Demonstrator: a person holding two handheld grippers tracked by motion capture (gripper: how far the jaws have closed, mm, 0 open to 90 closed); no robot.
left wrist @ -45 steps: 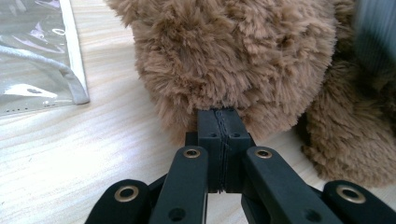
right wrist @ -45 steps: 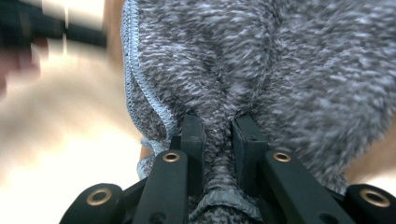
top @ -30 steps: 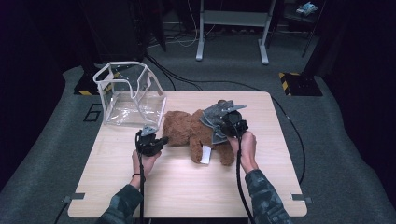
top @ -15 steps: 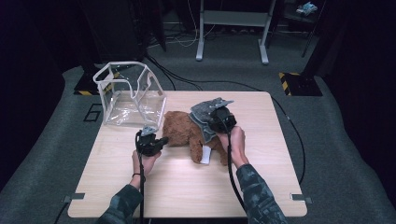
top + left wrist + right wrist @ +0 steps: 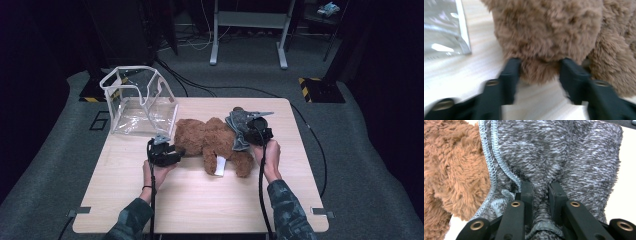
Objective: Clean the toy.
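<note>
High view: a brown teddy bear lies across the middle of the desk, with a grey knitted garment bunched at its right end. The left gripper sits at the bear's left end, the right gripper is on the grey cloth, and a clear plastic bag stands beyond the left gripper, apart from the bear.

Left gripper view: the fingers have just been opening and now stand apart, a rounded tuft of the bear's plush between them. Fur brushes both inner faces, but it does not look squeezed — a loose straddle by my reading, not a grip. A corner of the bag lies off to the left of the fingers.

Right gripper view: the fingers are nearly together, clamped on a pinched fold of the grey knit, which puckers between them. The stitched hem runs to their left, with brown fur beyond it.

Handling, as a judgement: the bear is light, soft and squashy, with nothing fragile — pile alone will slip out, so take a limb or a thick roll of stuffing. The knit is stretchy and limp; a fold near the hem should hold best and pull evenly.
</note>
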